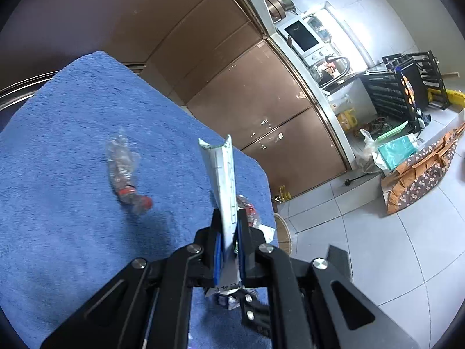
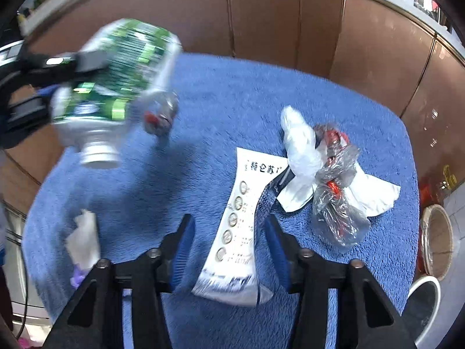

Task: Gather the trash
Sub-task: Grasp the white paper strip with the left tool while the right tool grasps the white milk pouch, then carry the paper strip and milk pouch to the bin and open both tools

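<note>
My left gripper (image 1: 229,226) is shut on a flattened white and green tube (image 1: 222,180), held edge-on above the blue towel (image 1: 58,203). In the right wrist view the same tube (image 2: 116,87) is blurred at upper left, held by the left gripper (image 2: 75,61). My right gripper (image 2: 229,232) is open above a flat white printed packet (image 2: 235,232) lying between its fingers. A crushed clear bottle with a red cap (image 1: 125,174) lies on the towel; it also shows in the right wrist view (image 2: 159,113). A crumpled clear and red wrapper (image 2: 337,189) lies on white paper (image 2: 302,151).
Brown cabinet doors (image 1: 247,93) stand behind the towel-covered table. A woven basket (image 2: 436,238) and a white bin rim (image 2: 424,290) are on the tiled floor at right. A tissue (image 2: 84,238) lies at the towel's left. Bags and clutter (image 1: 407,157) lie on the floor.
</note>
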The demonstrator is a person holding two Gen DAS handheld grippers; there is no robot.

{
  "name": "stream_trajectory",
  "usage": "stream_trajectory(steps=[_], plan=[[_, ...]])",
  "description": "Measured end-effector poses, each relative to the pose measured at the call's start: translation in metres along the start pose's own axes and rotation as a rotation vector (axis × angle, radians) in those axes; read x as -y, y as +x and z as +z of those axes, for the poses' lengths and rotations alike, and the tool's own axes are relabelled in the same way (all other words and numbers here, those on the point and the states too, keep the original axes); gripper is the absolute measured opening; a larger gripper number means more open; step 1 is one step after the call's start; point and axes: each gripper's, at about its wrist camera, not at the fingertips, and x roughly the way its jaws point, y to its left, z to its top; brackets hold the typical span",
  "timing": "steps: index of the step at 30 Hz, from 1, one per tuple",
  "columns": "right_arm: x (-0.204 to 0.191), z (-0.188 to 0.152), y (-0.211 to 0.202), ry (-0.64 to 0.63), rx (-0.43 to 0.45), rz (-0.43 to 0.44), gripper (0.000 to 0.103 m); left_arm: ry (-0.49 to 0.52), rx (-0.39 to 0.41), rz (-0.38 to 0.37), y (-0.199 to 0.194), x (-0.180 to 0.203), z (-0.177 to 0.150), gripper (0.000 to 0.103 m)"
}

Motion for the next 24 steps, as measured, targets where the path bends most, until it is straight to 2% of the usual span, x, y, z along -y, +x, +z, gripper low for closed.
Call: stream_trajectory(steps=[4, 8, 10, 16, 19, 24], plan=[[0.005, 0.006, 0.017, 0.016, -0.06, -0.013, 0.037, 0.001, 0.002, 0.001, -0.009, -0.012, -0.002, 0.008], [0.01, 0.006, 0.016, 0.03, -0.059, 0.003, 0.029, 0.012, 0.003, 0.006, -0.014, -0.013, -0.007, 0.008], [0.012, 0.004, 0.009, 0.044, -0.041, 0.024, 0.029, 0.017, 0.004, 0.006, -0.016, -0.01, -0.01, 0.008], [0.016, -0.01, -0.024, 0.092, 0.041, 0.099, 0.029, 0.04, 0.012, 0.014, -0.027, 0.008, -0.02, 0.008], [0.022, -0.024, -0.052, 0.121, 0.117, 0.125, 0.029, 0.062, 0.009, 0.015, -0.032, 0.023, -0.026, 0.008], [0.041, -0.051, -0.099, 0.183, 0.232, 0.122, 0.029, 0.105, -0.012, -0.007, -0.031, 0.06, -0.042, 0.008]])
